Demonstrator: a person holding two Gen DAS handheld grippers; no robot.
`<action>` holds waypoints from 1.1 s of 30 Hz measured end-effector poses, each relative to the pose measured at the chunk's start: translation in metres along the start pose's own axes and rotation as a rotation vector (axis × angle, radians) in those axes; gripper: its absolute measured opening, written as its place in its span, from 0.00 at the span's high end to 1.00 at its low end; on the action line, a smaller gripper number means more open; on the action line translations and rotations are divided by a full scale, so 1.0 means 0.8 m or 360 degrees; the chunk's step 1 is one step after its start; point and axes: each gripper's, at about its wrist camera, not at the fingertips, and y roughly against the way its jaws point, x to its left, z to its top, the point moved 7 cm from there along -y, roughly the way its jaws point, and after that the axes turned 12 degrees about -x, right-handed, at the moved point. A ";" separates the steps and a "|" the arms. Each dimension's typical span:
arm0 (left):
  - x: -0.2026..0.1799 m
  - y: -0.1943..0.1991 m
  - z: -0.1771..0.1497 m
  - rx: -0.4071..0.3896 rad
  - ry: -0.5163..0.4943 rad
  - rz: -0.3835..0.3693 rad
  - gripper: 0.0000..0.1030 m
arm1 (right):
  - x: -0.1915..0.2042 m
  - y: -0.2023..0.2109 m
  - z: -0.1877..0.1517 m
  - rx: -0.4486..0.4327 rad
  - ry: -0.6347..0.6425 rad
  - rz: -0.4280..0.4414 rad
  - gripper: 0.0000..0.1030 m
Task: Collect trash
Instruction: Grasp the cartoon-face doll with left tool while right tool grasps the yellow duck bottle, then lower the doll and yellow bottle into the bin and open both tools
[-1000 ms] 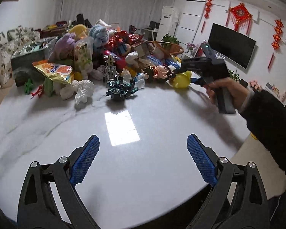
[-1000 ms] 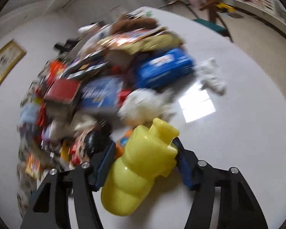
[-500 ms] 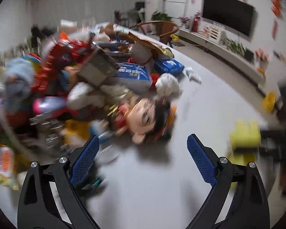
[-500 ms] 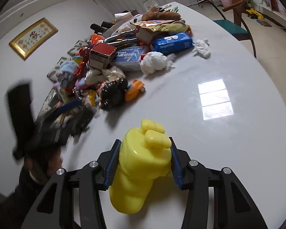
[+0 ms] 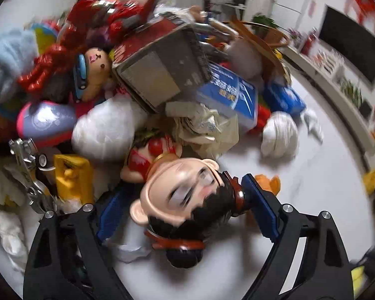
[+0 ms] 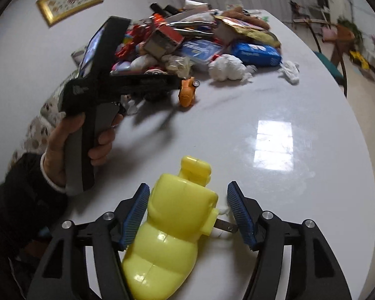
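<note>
Though spread wide, straddles the doll head (image 5: 187, 190) without a sure grip: left hand-held gripper (image 5: 185, 210), right pad against the black hair, left pad partly hidden behind the ear. Further left in that blurred view, a yellow block (image 5: 72, 177) and a white bundle (image 5: 105, 130). Above the head, crumpled paper (image 5: 205, 125), a grey carton (image 5: 160, 75) and a blue pack (image 5: 232, 92) in the heap. To the right, a white wad (image 5: 278, 135) lying on the pale surface (image 5: 312, 200) at the heap's edge.

In the right wrist view, at left, the person's left hand (image 6: 70, 147) wrapped round a black handle, with the same heap beyond it. In the middle, a yellow plastic toy (image 6: 172, 237) lying on the surface between the fingers of the right hand-held gripper (image 6: 188, 215): parted, left pad touching the toy, right pad just apart from it. Further right and farther off, a crumpled tissue (image 6: 290, 71) beside the heap.
</note>
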 end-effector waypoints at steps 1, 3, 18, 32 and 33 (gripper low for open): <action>-0.001 0.007 -0.005 0.0007 -0.0016 -0.0020 0.28 | 0.004 0.001 -0.001 0.0004 0.0040 -0.0005 0.39; 0.004 0.023 -0.013 -0.0001 0.0006 -0.0040 0.28 | 0.018 0.006 -0.005 -0.0018 0.0167 -0.0047 0.41; 0.071 0.309 -0.037 -0.0512 0.0081 -0.0213 0.28 | 0.077 0.076 0.020 -0.0320 0.0056 0.0101 0.43; 0.059 0.420 -0.253 -0.0288 -0.0143 -0.0287 0.28 | 0.241 0.140 -0.108 -0.0062 0.0360 0.0411 0.43; 0.056 0.416 -0.276 -0.0237 -0.0178 -0.0295 0.28 | 0.244 0.131 -0.125 -0.0017 0.0372 0.0418 0.43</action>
